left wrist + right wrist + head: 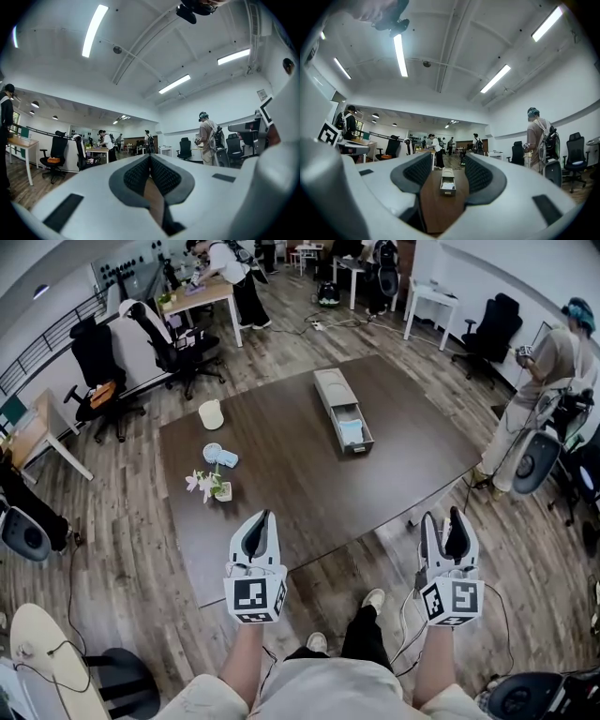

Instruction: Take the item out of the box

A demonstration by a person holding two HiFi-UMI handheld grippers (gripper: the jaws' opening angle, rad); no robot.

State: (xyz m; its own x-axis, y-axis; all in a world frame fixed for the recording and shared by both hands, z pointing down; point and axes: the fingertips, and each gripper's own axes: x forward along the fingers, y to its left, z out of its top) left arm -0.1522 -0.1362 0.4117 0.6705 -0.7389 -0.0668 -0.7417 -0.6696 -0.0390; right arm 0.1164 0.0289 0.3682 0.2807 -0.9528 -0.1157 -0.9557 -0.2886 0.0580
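A long grey box (338, 403) lies on the dark brown table (300, 484), its drawer pulled out toward me. Inside the drawer is a light blue item (351, 432). My left gripper (262, 517) hovers at the table's near edge, jaws shut and empty. My right gripper (442, 517) hangs past the table's near right corner, open with nothing between its fingers. In the right gripper view the box (447, 179) shows far ahead between the open jaws of my right gripper (447, 161). The left gripper view has my left gripper (150, 159) with pads pressed together.
A white jug (211, 413), a pale blue object (218, 456) and a small flower pot (215, 487) stand on the table's left side. A person (548, 371) stands at the right. Office chairs (97, 362) and desks (206, 294) ring the room.
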